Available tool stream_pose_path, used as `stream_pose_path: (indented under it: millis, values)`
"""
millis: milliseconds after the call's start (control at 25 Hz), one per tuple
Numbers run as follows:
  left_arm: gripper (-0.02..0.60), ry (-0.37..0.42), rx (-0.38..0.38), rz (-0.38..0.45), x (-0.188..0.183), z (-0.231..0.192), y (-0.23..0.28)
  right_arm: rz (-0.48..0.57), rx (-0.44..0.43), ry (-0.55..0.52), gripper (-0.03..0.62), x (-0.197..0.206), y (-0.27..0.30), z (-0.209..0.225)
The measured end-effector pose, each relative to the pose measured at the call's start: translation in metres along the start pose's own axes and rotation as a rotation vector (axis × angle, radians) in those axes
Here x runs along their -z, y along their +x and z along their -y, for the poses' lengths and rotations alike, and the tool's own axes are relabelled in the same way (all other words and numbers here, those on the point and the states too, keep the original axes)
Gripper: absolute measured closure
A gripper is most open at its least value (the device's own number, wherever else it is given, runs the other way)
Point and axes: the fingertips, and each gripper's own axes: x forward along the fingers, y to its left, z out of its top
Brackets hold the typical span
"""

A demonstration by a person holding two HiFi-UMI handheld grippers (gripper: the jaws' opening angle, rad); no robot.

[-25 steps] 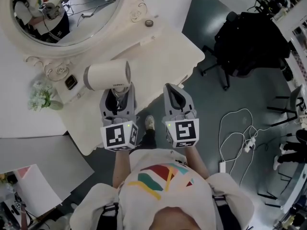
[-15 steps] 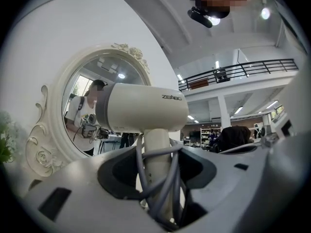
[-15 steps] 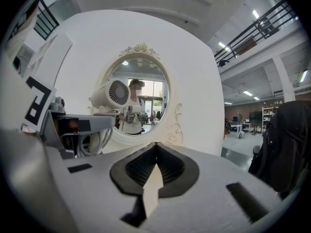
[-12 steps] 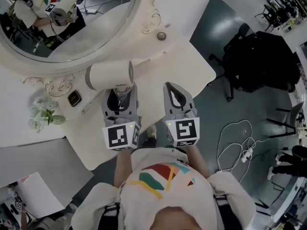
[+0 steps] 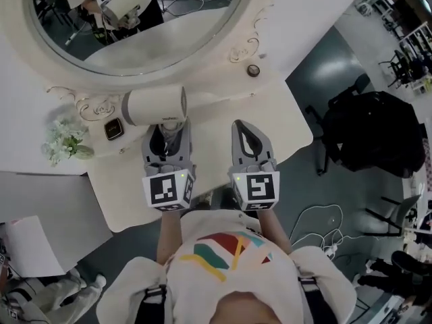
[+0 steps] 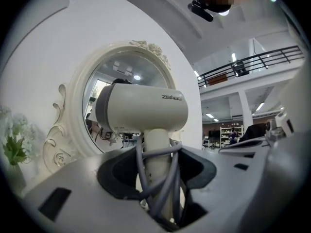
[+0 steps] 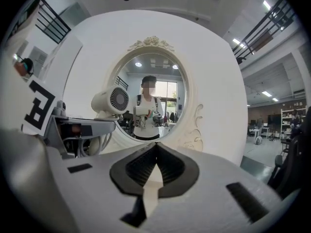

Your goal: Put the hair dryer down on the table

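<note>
1. White flowers [image 5: 64, 142] and a small dark square item [image 5: 113, 128] sit at the left of the cream surface [image 5: 277, 113], below the oval mirror [image 5: 175, 39].
2. The left tongs [image 5: 167, 127] are clamped wide on the handle of the cream hair dryer [image 5: 155, 106]. Its grey cord is wound round that handle. The barrel lies crosswise over the surface, close to the mirror frame.
3. The right tongs [image 5: 242, 125] are closed together and empty, just beside the left pair.
4. A black office chair [image 5: 378, 137] stands on the floor at far right.
</note>
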Motion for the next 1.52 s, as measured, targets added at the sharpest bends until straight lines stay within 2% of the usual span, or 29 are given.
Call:
stream_pose_path:
  millis: [160,320,560,760,1160,1520]
  values:
    - [0.373,0.01,-0.076,0.022,-0.007,-0.009,-0.004,0.038,-0.117,-0.007,0.594,-0.01,0.022,-0.014]
    - [0.372,0.032,-0.19,0.033,-0.016,-0.019,-0.013,0.085,-0.232,-0.018,0.594,-0.023,0.034,-0.026]
    - [0.372,-0.011,-0.303,0.044,-0.027,-0.028,-0.024,0.134,-0.338,-0.018,0.594,-0.035,0.046,-0.027]
    - [0.373,0.015,-0.407,0.031,-0.027,-0.036,-0.039,0.156,-0.415,-0.023,0.594,-0.039,0.049,-0.034]
    - [0.372,0.045,-0.439,0.018,-0.027,-0.035,-0.046,0.161,-0.48,-0.019,0.594,-0.037,0.051,-0.049]
    - [0.372,0.03,-0.387,0.009,-0.027,-0.032,-0.04,0.135,-0.496,0.015,0.594,-0.032,0.053,-0.067]
